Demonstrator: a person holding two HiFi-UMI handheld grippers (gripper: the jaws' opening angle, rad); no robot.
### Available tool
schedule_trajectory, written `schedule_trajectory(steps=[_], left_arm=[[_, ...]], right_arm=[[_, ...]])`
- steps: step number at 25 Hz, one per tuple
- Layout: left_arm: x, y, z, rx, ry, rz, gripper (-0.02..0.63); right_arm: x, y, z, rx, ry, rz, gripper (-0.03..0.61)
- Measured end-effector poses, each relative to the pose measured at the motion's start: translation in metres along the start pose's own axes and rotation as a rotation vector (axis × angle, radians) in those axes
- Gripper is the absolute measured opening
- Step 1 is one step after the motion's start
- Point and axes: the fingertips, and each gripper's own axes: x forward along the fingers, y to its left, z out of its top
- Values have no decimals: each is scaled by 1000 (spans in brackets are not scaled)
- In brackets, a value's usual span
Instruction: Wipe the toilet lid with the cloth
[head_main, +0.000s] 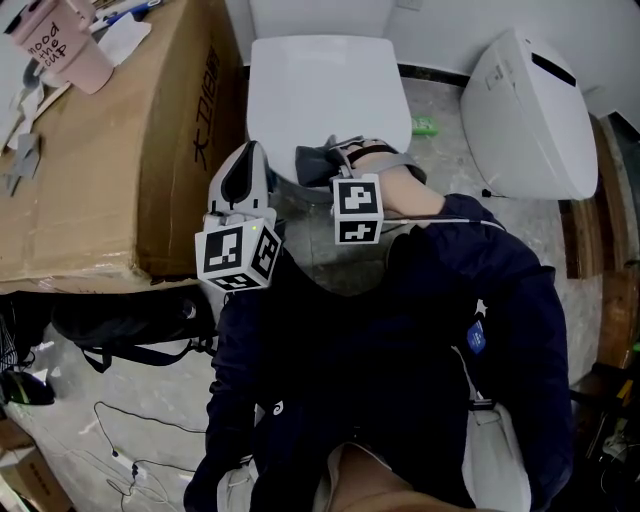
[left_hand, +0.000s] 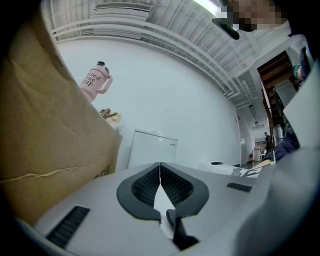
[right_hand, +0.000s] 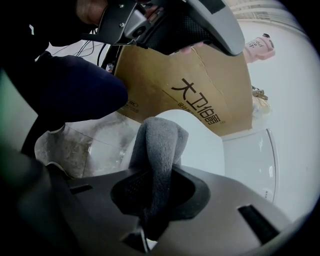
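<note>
Stone floor (head_main: 447, 165), toilet lid (head_main: 325, 95), right gripper (right_hand: 156, 197) clamping grey cloth (right_hand: 161, 145), left gripper (left_hand: 160, 175) upturned, jaws together

Workroom or storeroom, toilet (head_main: 325, 100), second toilet unit (head_main: 530, 115) nearby, big cardboard box (head_main: 130, 150), loose cables (head_main: 128, 437) on floor

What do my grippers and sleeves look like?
The left gripper and right gripper are light grey shells with dark ribbed pads. Each carries a white cube with black square markers. The sleeves are dark navy.
</note>
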Motion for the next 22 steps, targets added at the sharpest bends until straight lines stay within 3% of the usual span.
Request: schedule_trajectory(steps=[6, 15, 20, 22], left_arm=[[-4, 1, 0, 16, 11, 12, 17], [-7, 9, -1, 54, 38, 62, 17], [-12, 9, 0, 91, 65, 96, 17], [-16, 10, 0, 81, 60, 121, 17]], right_arm=[[3, -12, -2, 43, -27, 36, 64], [34, -131, -24, 121, -32, -202, 64], [70, -218, -36, 114, -18, -376, 64], [89, -241, -41, 99, -7, -406, 64]])
